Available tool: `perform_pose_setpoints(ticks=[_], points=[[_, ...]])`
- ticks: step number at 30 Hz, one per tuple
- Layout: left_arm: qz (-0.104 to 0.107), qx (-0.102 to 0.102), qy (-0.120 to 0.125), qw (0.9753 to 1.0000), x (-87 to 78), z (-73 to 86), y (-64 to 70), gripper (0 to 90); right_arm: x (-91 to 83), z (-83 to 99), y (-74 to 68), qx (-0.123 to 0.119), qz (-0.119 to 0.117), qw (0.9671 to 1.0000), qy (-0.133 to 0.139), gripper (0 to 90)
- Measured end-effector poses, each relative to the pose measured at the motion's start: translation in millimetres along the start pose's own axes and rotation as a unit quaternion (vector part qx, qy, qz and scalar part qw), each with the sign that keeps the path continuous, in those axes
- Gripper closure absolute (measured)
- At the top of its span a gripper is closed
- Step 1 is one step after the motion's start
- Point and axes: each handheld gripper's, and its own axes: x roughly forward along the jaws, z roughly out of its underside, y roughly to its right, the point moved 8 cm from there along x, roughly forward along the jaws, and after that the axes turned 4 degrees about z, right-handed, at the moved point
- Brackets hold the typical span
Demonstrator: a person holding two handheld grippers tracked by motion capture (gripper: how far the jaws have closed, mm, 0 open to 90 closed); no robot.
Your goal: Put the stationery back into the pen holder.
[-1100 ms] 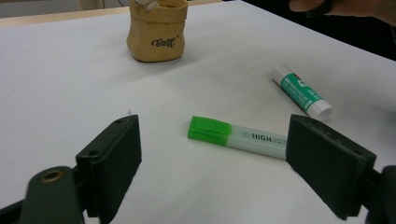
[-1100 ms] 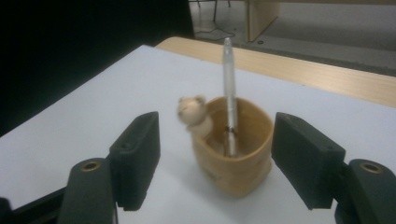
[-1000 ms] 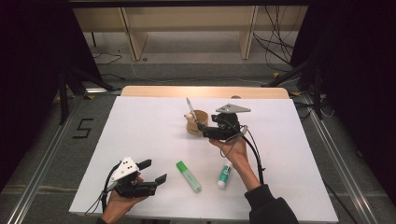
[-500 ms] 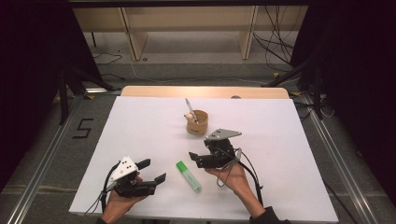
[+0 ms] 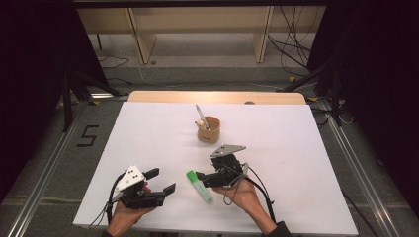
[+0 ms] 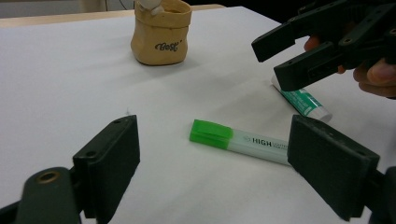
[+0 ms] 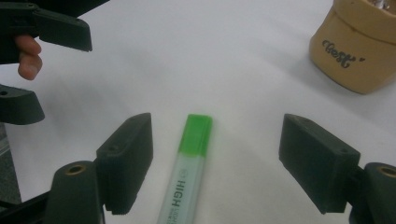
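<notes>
A green-capped highlighter [image 5: 199, 186] lies flat on the white table [image 5: 296, 148] near the front. My right gripper [image 5: 202, 178] is open just above it. In the right gripper view its jaws [image 7: 217, 135] stand on either side of the highlighter [image 7: 187, 172] without touching it. My left gripper [image 5: 162, 180] is open and empty to the highlighter's left, and points at it [image 6: 247, 142]. A tan cup [image 5: 209, 131] with a pen [image 5: 200, 112] in it stands farther back. A white-and-green tube [image 6: 301, 100] lies beyond the highlighter, under the right gripper [image 6: 273, 63].
The table's front edge [image 5: 212, 231] is close below both hands. A wooden strip [image 5: 217, 97] runs along the table's far edge. Bare white surface lies all around the cup [image 6: 161, 35].
My right gripper has come from beside the cup toward the front and left, down over the highlighter, and its hand now covers the tube in the high view. The left gripper has stayed put.
</notes>
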Motion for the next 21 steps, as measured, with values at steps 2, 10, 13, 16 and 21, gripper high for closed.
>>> perform_pose_setpoints(ticks=[2,10,13,16,21], points=[[0.0,0.001,0.0,1.0,-0.2,-0.1,0.1,16.5,1.6,0.8,-1.9,-0.003,-0.001,1.0,-0.002,26.9],[0.002,0.0,0.003,1.0,-1.3,-1.0,0.3,16.1,6.4,4.2,-6.0,-0.002,-0.005,0.9998,-0.016,27.0],[0.002,0.0,0.003,1.0,-1.8,-1.5,0.4,16.0,8.6,5.0,-7.4,-0.003,-0.006,0.9998,-0.02,27.0],[0.001,-0.002,0.007,1.0,-2.4,-2.3,0.4,15.9,11.5,6.2,-9.2,-0.002,-0.007,0.9996,-0.026,27.0],[0.002,-0.002,0.007,1.0,-2.1,-2.4,0.8,15.9,16.8,9.1,-10.8,-0.006,-0.01,0.9993,-0.036,27.0]])
